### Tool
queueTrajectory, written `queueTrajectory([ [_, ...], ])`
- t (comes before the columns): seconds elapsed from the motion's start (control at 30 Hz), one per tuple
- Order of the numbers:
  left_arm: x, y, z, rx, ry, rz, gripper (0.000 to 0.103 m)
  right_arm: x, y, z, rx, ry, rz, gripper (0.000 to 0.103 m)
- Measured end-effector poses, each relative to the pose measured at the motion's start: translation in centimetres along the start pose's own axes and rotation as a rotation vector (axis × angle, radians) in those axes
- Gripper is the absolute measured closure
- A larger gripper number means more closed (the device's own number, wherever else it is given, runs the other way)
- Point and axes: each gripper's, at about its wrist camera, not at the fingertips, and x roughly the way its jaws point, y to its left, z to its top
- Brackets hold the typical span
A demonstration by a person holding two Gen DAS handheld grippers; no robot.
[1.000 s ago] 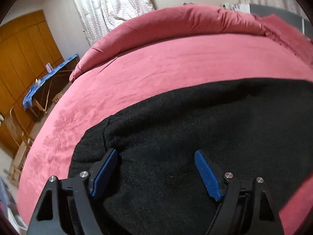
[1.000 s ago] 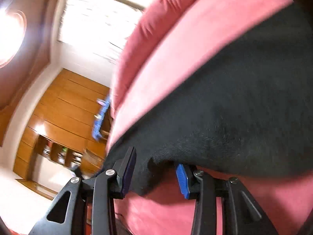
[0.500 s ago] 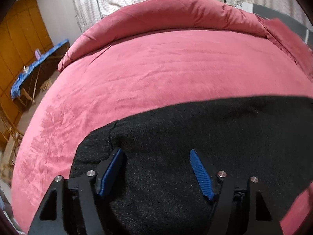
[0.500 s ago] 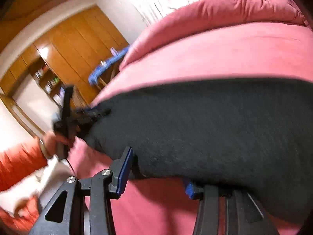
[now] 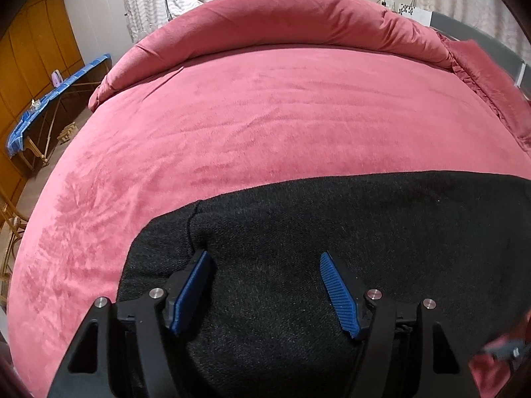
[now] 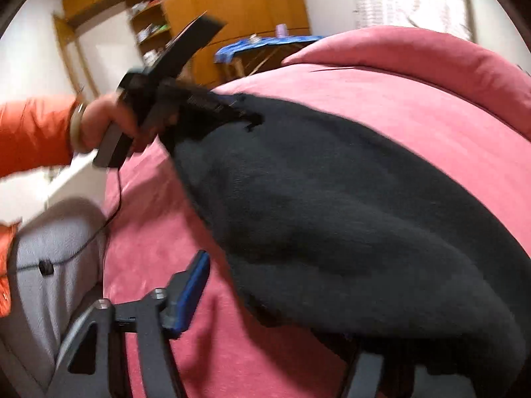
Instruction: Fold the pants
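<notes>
Left gripper (image 5: pixel 265 258) is straddling the black fleecy knit pants (image 5: pixel 365 219) on the pink plush bedspread (image 5: pixel 265 116), fingers spread though just narrowing, likely steadying that end. The right gripper (image 6: pixel 275 301) is closing but not yet pinching, one finger hidden beneath the cloth's edge, probably to lift a fold.

both views are evenly lit by soft indoor light with no hard shadows. the left wrist view is sharp: the nap of the red bedspread (image 5: pixel 265 126) and the weave of the black pants (image 5: pixel 332 232) read clearly, with only a blurred smear at the lower right corner. the right wrist view is motion-blurred throughout, worst on the hand (image 6: pixel 109 126) and orange sleeve (image 6: pixel 33 132) at left. the curtain (image 6: pixel 408 0) is washed out to glare. fisheye bending curves the bed, and dark vignetting rims each frame.
</notes>
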Motion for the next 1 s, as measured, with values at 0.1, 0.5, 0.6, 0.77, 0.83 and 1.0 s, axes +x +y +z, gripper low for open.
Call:
queueTrajectory([
  [0.1,-0.9,0.1,-0.3,0.021,0.004,-0.017,0.033,-0.9,1.2,-0.2,0.072,0.018,0.122,0.087],
  [0.5,-4.1,-3.3,-4.1,0.146,-0.036,0.127,0.033,1.0,7.8,-6.0,0.395,0.080,0.143,0.069],
  [0.6,-7.9,-3.7,-4.4,0.026,-0.158,0.237,0.031,-0.9,8.0,-5.3,0.443,0.058,0.201,0.058],
  [0.77,-11.6,-7.3,-5.9,-0.114,-0.290,-0.034,0.021,-7.5,5.3,-7.4,0.578,0.028,0.191,0.058],
  [0.83,-10.9,-9.8,-6.2,-0.097,-0.263,-0.139,0.017,-12.2,2.8,-9.1,0.686,-0.064,0.162,0.058],
  [1.0,-6.7,-15.9,-6.2,0.052,-0.150,-0.160,0.017,-25.5,-4.6,-16.4,0.966,-0.316,-0.091,0.052],
])
